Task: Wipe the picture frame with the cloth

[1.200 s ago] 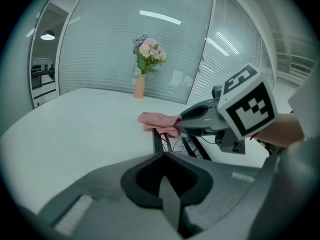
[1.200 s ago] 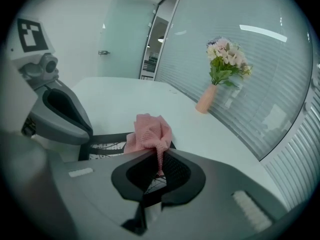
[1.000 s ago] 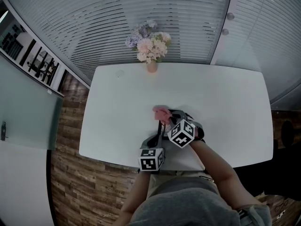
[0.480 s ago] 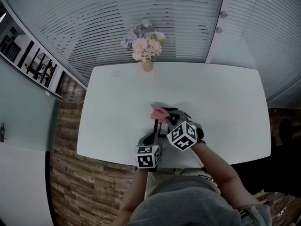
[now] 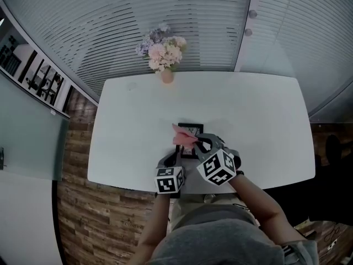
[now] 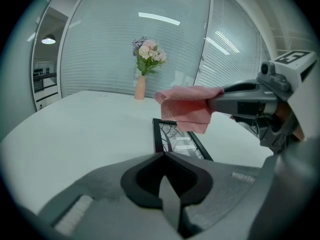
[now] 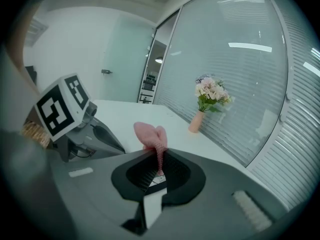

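A black picture frame [image 5: 191, 130] lies flat on the white table [image 5: 259, 120], also in the left gripper view [image 6: 181, 140]. A pink cloth [image 5: 180, 137] hangs over its near left part, with my right gripper [image 5: 194, 142] shut on it. In the right gripper view the cloth [image 7: 151, 135] sticks up from between the jaws of that gripper [image 7: 159, 173]. My left gripper [image 5: 176, 154] is shut at the frame's near left corner [image 6: 163, 155]. The frame's near end is hidden behind the jaws. The right gripper [image 6: 235, 100] holds the cloth [image 6: 187, 108] just above the frame.
A vase of pink and purple flowers [image 5: 164, 57] stands at the table's far edge, well beyond the frame. Glass walls with blinds [image 5: 165, 10] run behind the table. Wood floor [image 5: 77, 148] shows on the left. The person's arms reach in from the near edge.
The cloth and right gripper have slid a little toward the near side, so the frame's far end now shows. The left gripper stays at the frame. The head view has shifted.
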